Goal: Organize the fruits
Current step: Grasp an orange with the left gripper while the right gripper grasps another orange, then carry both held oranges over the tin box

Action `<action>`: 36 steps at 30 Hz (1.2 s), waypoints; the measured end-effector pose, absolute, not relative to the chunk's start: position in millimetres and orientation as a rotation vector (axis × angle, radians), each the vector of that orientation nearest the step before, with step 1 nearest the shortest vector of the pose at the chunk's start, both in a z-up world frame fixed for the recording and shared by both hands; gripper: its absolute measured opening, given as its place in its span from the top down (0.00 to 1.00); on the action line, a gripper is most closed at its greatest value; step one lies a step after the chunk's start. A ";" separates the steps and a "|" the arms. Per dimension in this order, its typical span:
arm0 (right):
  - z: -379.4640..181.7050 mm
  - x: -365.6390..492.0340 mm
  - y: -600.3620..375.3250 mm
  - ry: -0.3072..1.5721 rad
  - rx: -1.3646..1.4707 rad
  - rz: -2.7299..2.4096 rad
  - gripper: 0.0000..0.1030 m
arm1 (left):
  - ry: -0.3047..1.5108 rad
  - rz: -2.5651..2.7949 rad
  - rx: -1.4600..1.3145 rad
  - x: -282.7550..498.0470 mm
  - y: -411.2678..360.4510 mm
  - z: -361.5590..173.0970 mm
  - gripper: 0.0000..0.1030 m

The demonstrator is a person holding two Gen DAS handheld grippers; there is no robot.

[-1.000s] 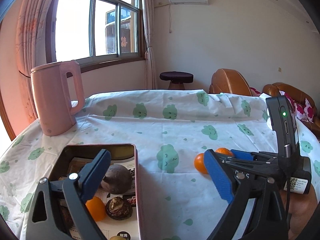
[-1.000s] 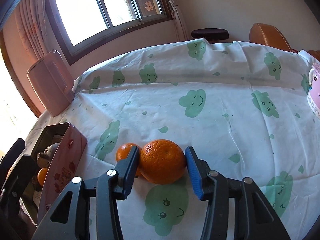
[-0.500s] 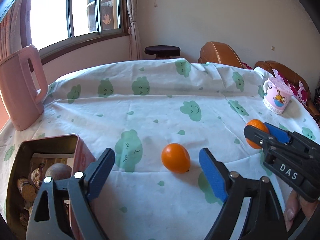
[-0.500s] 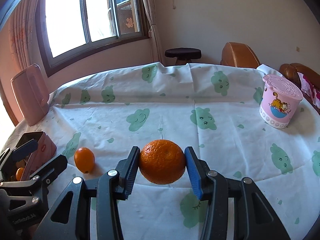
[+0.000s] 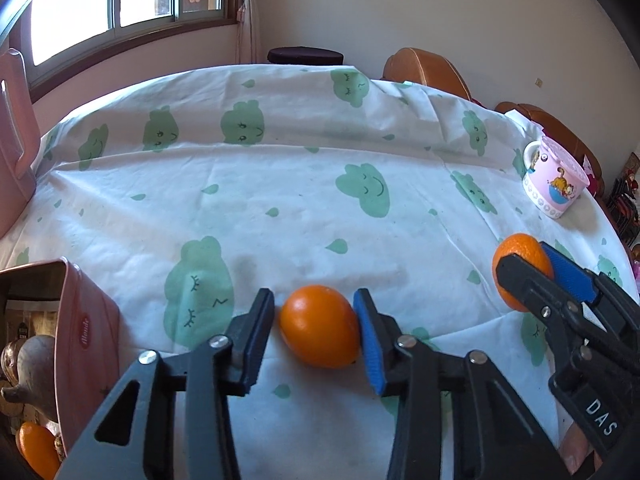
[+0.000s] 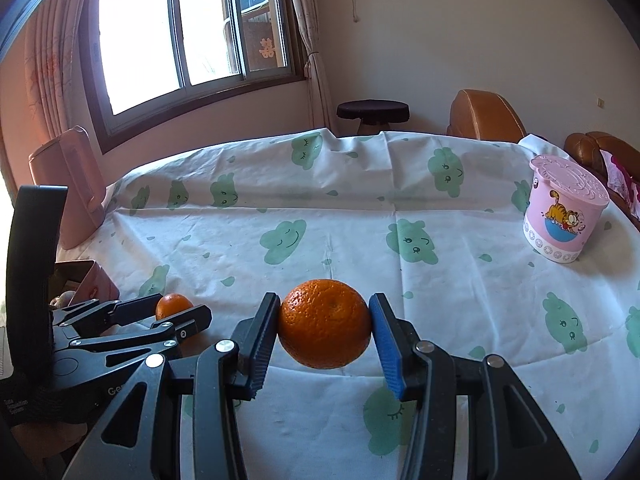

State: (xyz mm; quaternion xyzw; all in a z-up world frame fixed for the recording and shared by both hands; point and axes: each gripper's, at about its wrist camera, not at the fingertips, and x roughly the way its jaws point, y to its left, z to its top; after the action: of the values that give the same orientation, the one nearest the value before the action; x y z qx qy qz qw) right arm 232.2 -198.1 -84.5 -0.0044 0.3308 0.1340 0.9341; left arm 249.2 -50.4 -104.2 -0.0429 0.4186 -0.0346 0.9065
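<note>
Worktop [image 5: 304, 208], draped in a white cloth with green cloud faces, fills both views. Pink kettle [image 6: 76, 188] stands at the far left edge, about 10 o'clock in the right wrist view. Pink tin box [image 5: 86, 328], open at the top, sits at 8 o'clock in the left wrist view; it contains a small orange fruit [image 5: 36, 454] and some dark brown items (kind not discernible). Pink cartoon cup [image 6: 564, 212], lidded and upright, stands at 2 o'clock in the right wrist view, well apart from the fruit.

Right tool [image 6: 325, 334]: clenched on the large orange [image 6: 325, 322], one pad pressing each side; the fruit appears clear of the cloth. In the left wrist view the same pair appears at 3 o'clock.

Left tool [image 5: 314, 336]: jaws closing around the smaller, smooth orange [image 5: 318, 326], which rests on the cloth at the centre of the view, just right of the tin box. The blue right pad touches the fruit; a thin gap shows at the left pad (grip not complete). In the right wrist view this tool lies at 9 o'clock with the fruit at its tips.
</note>
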 end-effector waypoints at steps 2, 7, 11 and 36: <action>-84.8 232.3 -197.1 0.678 -0.013 0.282 0.53 | 0.862 -0.078 -0.092 249.2 -49.8 -103.4 0.65; -84.2 231.1 -196.7 0.670 -0.011 0.294 0.53 | 0.838 -0.090 -0.129 246.5 -43.9 -100.6 0.65; -82.1 228.2 -196.3 0.652 -0.014 0.303 0.53 | 0.799 -0.086 -0.117 241.2 -44.7 -95.0 0.65; -69.3 209.0 -197.8 0.533 -0.023 0.317 0.53 | 0.647 -0.039 -0.090 217.9 -43.4 -76.2 0.65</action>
State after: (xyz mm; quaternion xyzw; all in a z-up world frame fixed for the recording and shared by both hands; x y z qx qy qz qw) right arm 209.0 -197.8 -69.3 -0.0114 0.2620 0.1562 0.9523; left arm 217.9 -43.4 -76.2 -0.0444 0.3177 -0.0191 0.9470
